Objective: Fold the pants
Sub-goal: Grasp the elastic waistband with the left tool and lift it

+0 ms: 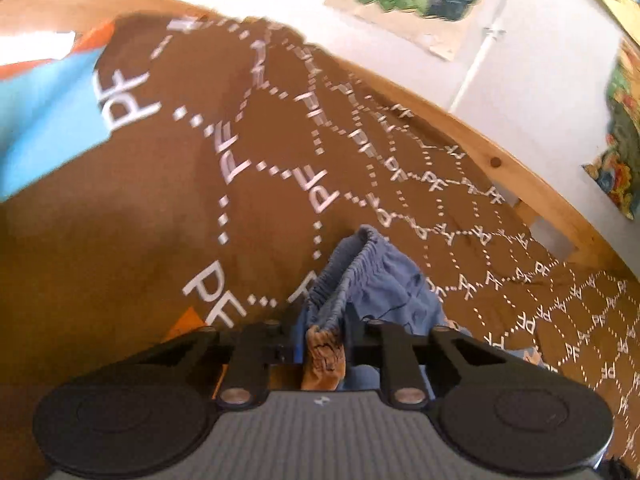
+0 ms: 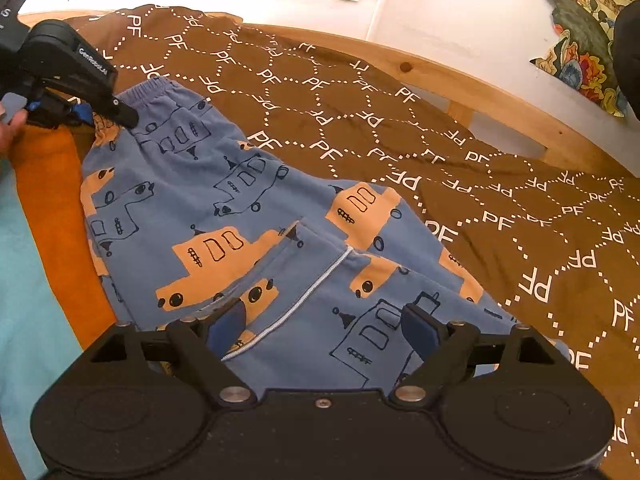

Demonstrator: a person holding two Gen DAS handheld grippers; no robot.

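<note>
- On the brown bedspread [image 2: 460,128] printed with white "PF" letters lie the pants [image 2: 256,216], blue with tan boat shapes, spread flat; the elastic waistband [image 2: 154,90] is at the far left and the legs run toward the right-wrist camera.
- The left gripper [image 1: 322,344] has its jaws drawn narrow on a bunched fold of the waistband [image 1: 344,276]. Blue and tan cloth fills the gap between the fingers. The pads themselves are covered by the fabric.
- In the right-wrist view the left gripper [image 2: 106,114] appears at the upper left edge, its tip on the waistband corner. Its body is cut off by the frame, and only part of a hand [image 2: 10,130] holding it shows.
- The right gripper [image 2: 324,330] stands with jaws wide apart, its blue pads [image 2: 418,328] above the lower part of the pants. Whether the pads touch the fabric cannot be determined.
- The near end of the pants is hidden behind the right gripper body.
- A wooden bed frame [image 2: 448,80] borders the bedspread on the far side.
- The left-wrist view is motion-blurred toward the upper left; an orange and light-blue cloth [image 1: 44,120] there is indistinct.
</note>
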